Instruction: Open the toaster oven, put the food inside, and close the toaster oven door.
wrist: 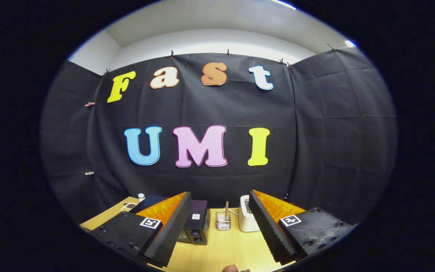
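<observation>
My gripper [220, 194] is held high above a light wooden table [221, 249], open, with nothing between its fingers. The black toaster oven [196, 223] stands on the table just ahead, partly hidden behind the left finger [172, 223]. Its round knobs [195, 237] face me, and I cannot tell how its door stands. At the table's near edge, between the fingers, a small brown rounded thing [235, 268] peeks in. It is too cut off to identify.
A small wire holder [223, 220] with a stick in it stands right of the oven. A white boxy appliance [247, 219] sits beside the right finger. A small bottle [141, 196] and a white item [128, 206] lie at the far left. Black cloth walls close in the booth.
</observation>
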### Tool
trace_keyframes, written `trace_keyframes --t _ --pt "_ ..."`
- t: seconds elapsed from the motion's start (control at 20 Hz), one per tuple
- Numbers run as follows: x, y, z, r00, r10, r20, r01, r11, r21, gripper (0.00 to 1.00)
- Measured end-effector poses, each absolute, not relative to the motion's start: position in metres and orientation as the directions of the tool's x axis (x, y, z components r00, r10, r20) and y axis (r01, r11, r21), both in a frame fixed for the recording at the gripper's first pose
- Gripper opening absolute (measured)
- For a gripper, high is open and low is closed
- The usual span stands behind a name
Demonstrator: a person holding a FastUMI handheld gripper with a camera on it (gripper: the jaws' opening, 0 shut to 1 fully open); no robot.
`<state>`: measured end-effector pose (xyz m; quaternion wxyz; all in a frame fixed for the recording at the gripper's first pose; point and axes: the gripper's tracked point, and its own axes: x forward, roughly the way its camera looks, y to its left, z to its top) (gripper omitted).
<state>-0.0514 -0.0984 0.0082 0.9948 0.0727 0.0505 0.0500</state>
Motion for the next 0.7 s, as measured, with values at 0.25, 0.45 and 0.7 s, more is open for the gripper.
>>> trace_keyframes --t 0.25,0.45,0.7 --pt "-0.043 -0.11 0.014 0.99 0.098 -0.101 -0.083 0.987 0.139 0.98" --pt "-0.044 -0.113 0.02 0.991 0.091 -0.095 -0.078 0.988 0.129 0.98" --pt "-0.044 -0.113 0.024 0.992 0.086 -0.096 -0.073 0.989 0.131 0.98"
